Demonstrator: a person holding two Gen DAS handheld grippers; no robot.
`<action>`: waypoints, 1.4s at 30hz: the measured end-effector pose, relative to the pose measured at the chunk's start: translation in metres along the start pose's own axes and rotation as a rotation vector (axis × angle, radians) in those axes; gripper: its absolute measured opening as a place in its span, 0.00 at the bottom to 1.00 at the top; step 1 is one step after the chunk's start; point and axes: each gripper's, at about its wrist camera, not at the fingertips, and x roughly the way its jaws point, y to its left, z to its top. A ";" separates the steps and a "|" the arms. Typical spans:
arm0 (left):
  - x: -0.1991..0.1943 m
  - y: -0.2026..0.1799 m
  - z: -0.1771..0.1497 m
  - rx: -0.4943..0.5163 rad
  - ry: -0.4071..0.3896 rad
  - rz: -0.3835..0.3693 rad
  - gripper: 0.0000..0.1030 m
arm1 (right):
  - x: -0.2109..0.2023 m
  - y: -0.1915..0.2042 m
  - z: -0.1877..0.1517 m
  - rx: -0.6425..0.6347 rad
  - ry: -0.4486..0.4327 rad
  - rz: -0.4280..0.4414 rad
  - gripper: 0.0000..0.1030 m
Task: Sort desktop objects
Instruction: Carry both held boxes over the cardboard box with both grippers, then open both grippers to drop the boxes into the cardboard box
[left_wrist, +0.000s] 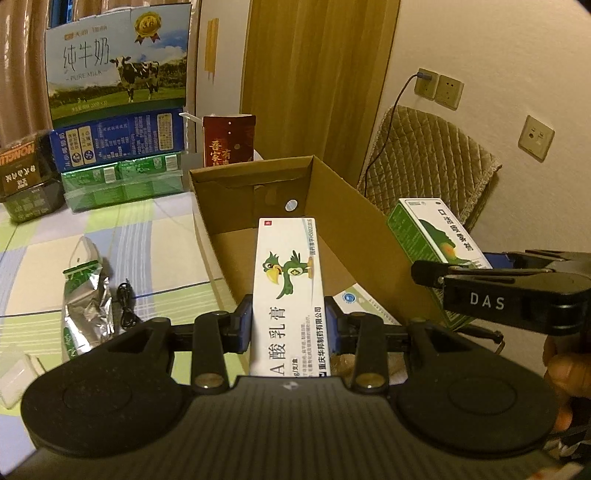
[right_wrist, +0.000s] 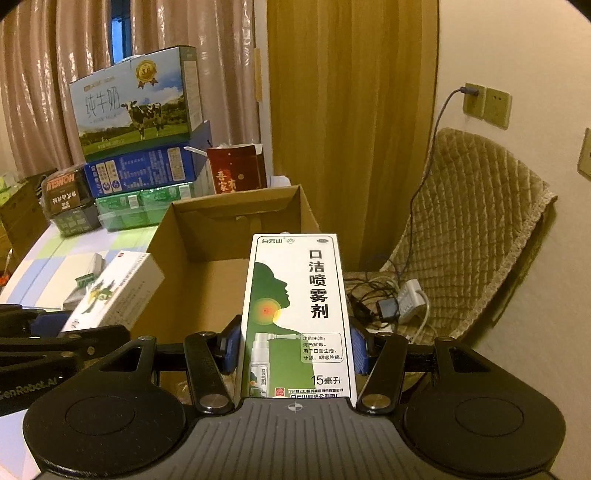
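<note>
Left gripper (left_wrist: 288, 325) is pinching the white ointment box (left_wrist: 287, 291) with the green bird print, blue fingers (left_wrist: 242, 325) pressing on both long sides, box pointing forward and hanging over the open cardboard box (left_wrist: 369, 236) on the desk (left_wrist: 155, 229). Right gripper (right_wrist: 295, 349) is doing the same with the green-and-white throat spray box (right_wrist: 299, 314), fingers (right_wrist: 229, 350) clamping its sides, the front end reaching over the near edge of the same cardboard box (right_wrist: 166, 266). Both items are sitting in the air, neither touching the carton floor, as far as the views are showing. Judging by this, the step in hand is carry-and-drop: both medicine boxes are being brought to the carton as the sorting bin. Carton interior is looking mostly bare, with some paper lying at the near end. Next move is calling for lowering each box inside the walls, then spreading the fingers, one side at a time, since the two grippers are sitting close beside each other and could be clashing. Remaining on the desk: a crumpled foil pouch (left_wrist: 86, 306), a black cable (left_wrist: 125, 306), a white packet (left_wrist: 14, 376) at the near left. Further back, milk cartons (left_wrist: 118, 85) are stacking against the curtain; a padded chair (right_wrist: 469, 236) is standing at the right.
</note>
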 end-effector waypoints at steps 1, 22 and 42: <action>0.003 0.000 0.002 -0.003 0.001 -0.001 0.32 | 0.004 0.000 0.002 -0.002 0.001 0.002 0.51; 0.050 0.007 0.010 -0.068 0.050 -0.015 0.32 | 0.041 -0.006 0.008 -0.019 0.037 0.001 0.51; 0.015 0.039 0.003 -0.122 0.005 0.047 0.33 | 0.049 0.009 0.012 -0.014 0.038 0.062 0.55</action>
